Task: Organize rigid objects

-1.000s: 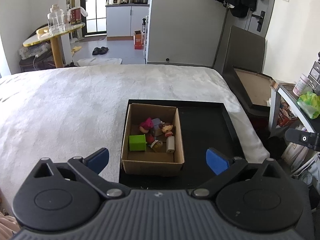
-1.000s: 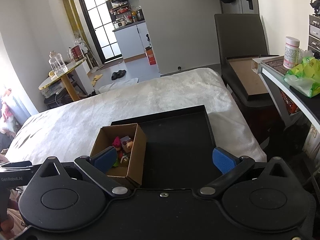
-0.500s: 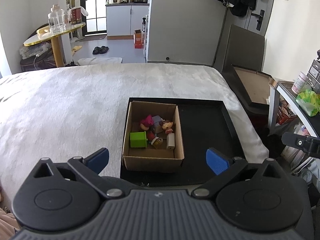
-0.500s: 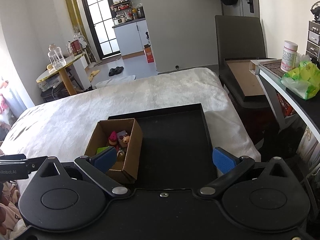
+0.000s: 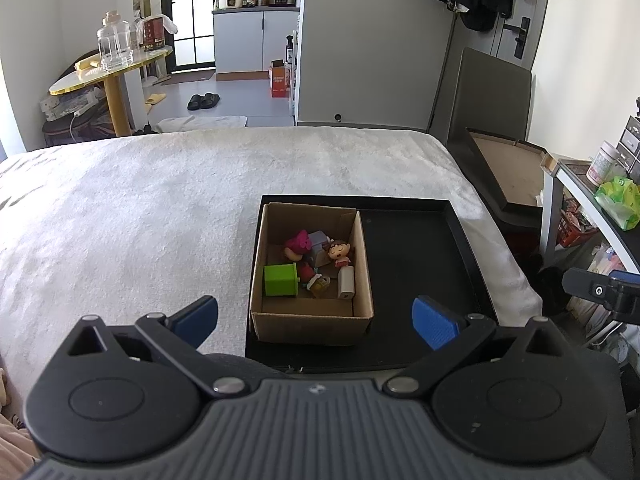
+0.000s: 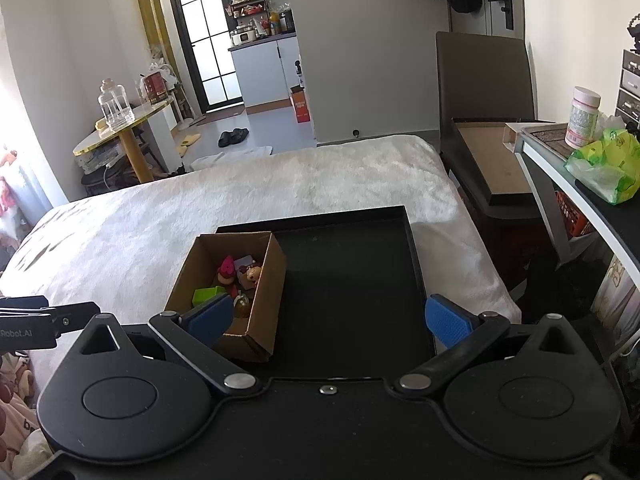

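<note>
- Left gripper: grey ribbed housing, two black round discs, black angled link arms with silver pivot screws, blue ridged fingertips.
- Right gripper: smooth black housing, one small silver screw at centre, matching discs and link arms, blue textured fingertips.
- White lettering "Robot.AI" on a black bar at far left in the right wrist view.

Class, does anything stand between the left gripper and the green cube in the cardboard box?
Only the cardboard box's near wall stands between the open left gripper and the green cube; from above, nothing visible covers it.
</note>
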Tool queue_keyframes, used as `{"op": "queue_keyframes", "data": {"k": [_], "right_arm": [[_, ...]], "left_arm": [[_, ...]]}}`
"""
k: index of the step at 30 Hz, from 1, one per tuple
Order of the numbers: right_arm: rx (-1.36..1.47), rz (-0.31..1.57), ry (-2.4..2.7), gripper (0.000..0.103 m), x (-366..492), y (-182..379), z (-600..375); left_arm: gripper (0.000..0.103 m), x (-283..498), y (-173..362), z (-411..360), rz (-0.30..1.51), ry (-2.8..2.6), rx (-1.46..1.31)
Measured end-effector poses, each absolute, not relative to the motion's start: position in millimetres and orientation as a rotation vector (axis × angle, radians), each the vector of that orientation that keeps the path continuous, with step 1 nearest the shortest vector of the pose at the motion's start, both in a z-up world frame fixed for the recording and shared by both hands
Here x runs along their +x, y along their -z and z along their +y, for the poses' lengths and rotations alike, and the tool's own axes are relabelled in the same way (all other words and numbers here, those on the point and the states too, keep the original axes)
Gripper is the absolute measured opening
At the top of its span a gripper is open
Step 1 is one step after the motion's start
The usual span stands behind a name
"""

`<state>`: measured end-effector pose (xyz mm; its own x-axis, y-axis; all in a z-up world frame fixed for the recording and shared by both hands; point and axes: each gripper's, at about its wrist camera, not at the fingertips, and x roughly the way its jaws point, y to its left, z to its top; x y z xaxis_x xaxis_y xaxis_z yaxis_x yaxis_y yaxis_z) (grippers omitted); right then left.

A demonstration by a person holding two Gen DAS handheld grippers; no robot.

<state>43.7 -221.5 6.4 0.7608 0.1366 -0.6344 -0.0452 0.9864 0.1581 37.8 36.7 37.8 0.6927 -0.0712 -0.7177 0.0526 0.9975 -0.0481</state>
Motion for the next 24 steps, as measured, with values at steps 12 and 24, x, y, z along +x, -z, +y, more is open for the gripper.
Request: {"op": "queue_keyframes", "data": {"k": [12, 24], "right_arm": [[0.124, 0.710, -0.102, 0.103, 44.0, -3.9, -218.1], [0.119, 0.716, -0.120, 0.103, 43.5, -4.2, -217.6]], "left_arm": [[0.103, 37.0, -39.4, 39.0, 0.807, 0.071, -0.040], [0.103, 35.7, -42.5, 40.6, 0.798, 0.064, -0.043]]}}
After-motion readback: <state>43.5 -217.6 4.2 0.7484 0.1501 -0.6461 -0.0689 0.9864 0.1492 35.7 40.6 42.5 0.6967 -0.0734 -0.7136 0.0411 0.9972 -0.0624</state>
